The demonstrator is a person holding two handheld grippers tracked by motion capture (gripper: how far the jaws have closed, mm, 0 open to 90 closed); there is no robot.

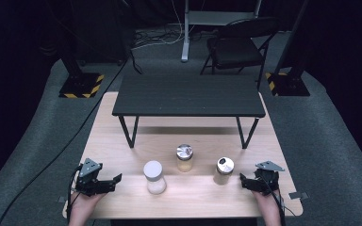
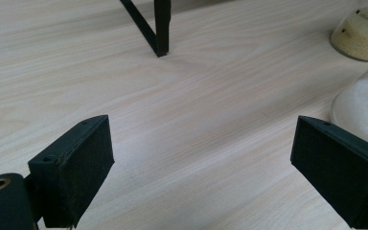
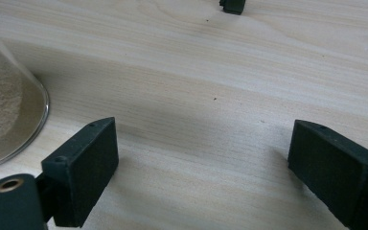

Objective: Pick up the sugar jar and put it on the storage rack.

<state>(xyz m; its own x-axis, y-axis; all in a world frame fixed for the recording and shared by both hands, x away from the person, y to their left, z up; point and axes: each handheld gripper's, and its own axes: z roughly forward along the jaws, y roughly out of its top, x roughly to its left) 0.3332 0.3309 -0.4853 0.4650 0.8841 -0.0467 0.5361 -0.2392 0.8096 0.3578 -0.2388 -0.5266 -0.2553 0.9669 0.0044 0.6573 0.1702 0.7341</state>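
White-lidded jar (image 1: pixel 154 177) stands between both open, empty tongs, nearer the left tongs (image 1: pixel 115 181).

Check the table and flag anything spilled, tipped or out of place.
Nothing stands out. The white-lidded jar and the two metal-lidded jars stand upright and capped on the wooden table, no spill around them. The left gripper and right gripper are open and empty.
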